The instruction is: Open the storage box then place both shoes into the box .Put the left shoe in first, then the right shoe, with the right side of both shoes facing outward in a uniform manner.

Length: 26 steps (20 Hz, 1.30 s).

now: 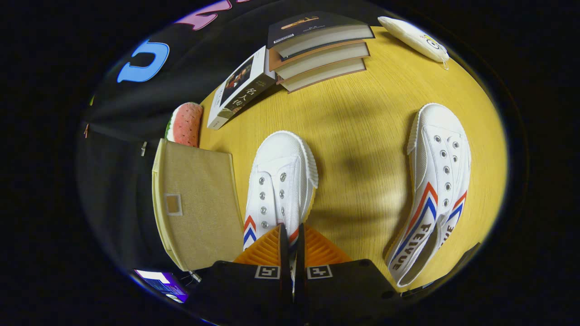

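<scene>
Currently our gripper [291, 246] has its orange fingers nearly together, pinching the heel of the near white canvas shoe [278, 183]. Beige fabric storage box [195, 203] sits just left of it, looks closed. Second white shoe [430, 190] lies well right on the yellow wooden surface [362, 113]. Neither shoe boxed yet.

Matt white canvas shoes [280, 181] (metal eyelets); wood-grain table [362, 136]; ribbed orange fingers [267, 249].

The claw [290, 233] points down over the shoe [278, 181]. Its two orange fingers [265, 249] stand nearly together, pinching the shoe's rear edge between them.
</scene>
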### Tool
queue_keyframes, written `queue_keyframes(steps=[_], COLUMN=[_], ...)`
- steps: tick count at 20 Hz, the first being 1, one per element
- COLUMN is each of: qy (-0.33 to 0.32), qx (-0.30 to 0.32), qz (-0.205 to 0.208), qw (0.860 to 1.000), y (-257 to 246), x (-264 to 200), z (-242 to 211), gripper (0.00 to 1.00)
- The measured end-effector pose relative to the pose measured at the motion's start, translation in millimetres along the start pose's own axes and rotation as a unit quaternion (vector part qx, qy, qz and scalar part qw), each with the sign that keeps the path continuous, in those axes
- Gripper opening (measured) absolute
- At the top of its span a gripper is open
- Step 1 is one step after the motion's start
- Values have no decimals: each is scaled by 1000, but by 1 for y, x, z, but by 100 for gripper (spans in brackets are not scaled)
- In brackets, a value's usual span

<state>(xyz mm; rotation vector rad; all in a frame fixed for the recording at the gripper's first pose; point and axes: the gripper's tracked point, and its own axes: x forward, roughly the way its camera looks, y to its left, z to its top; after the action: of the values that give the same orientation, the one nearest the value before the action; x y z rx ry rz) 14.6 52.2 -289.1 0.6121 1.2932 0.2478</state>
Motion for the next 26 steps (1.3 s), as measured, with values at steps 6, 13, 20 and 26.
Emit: queue_keyframes(steps=[6, 13, 20, 26], qy=[-49, -84, -69, -51], qx=[-28, -44, -67, -76], qz=[11, 62, 87, 80], qw=[998, 994, 992, 993], y=[49, 148, 234, 284], x=[-62, -96, -62, -8], z=[17, 16, -7, -23], gripper=[7, 7, 6, 6])
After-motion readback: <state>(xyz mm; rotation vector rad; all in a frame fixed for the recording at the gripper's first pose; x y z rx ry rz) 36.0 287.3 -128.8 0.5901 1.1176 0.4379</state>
